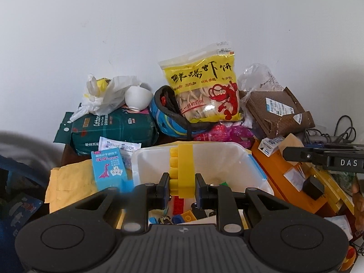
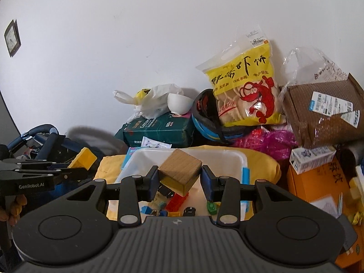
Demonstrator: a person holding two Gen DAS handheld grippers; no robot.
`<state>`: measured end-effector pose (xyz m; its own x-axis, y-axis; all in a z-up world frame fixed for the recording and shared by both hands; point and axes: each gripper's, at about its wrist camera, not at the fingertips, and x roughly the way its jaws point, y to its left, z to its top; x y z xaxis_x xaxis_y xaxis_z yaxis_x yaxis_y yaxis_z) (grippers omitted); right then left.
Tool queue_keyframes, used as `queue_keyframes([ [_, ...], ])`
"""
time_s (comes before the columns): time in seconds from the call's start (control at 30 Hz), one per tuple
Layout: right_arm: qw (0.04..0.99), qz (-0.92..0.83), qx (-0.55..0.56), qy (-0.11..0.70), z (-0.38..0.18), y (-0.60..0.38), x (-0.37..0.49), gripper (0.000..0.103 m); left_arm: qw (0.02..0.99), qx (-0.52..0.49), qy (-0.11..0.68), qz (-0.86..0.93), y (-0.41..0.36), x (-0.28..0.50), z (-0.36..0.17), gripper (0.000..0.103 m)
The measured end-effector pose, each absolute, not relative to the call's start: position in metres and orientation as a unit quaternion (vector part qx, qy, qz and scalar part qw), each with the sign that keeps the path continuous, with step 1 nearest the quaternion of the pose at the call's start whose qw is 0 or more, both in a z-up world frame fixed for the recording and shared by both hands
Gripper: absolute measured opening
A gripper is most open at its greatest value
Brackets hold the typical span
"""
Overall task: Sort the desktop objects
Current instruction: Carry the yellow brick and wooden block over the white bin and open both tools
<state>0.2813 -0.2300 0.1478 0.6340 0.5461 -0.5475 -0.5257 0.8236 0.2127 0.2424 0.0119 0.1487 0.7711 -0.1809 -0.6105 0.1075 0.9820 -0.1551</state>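
over the white bin (image 1: 227, 152) near the surface's middle, the left gripper (image 1: 182, 186) holds level, jaws clamped on an upright yellow studded brick (image 1: 183, 170). beside it the right gripper (image 2: 179, 177), also level, grips a tilted wooden block (image 2: 180, 170), yellow underneath, above loose toys (image 2: 177, 202).

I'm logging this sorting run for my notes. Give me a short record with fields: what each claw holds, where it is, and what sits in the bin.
left claw: shut on yellow brick, held above the bin
right claw: shut on wooden block, tilted, above the bin
bin: white plastic bin with blue latches
bin contents: small toy bricks in red, blue, yellow and green, plus toy cars
behind bin: snack bag, green tissue pack, brown parcel
left of bin: blue card box
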Motion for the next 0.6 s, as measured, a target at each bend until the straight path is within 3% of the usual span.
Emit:
queue_keyframes([
  [0.43,0.875,0.281,-0.011,0.394,0.133,-0.204,0.337,0.043,0.914,-0.050,0.394,-0.082,0.008,0.301,0.139,0.025],
  [0.47,0.873,0.279,-0.012,0.400,0.131,-0.202,0.340,0.043,0.913,-0.047,0.398,-0.079,0.007,0.306,0.137,0.027],
  [0.57,0.872,0.265,-0.024,0.411,0.124,-0.196,0.350,0.045,0.905,-0.037,0.419,-0.058,0.006,0.315,0.125,0.050],
  [0.6,0.873,0.257,-0.033,0.414,0.122,-0.193,0.354,0.059,0.907,-0.034,0.417,-0.045,0.007,0.314,0.123,0.050],
])
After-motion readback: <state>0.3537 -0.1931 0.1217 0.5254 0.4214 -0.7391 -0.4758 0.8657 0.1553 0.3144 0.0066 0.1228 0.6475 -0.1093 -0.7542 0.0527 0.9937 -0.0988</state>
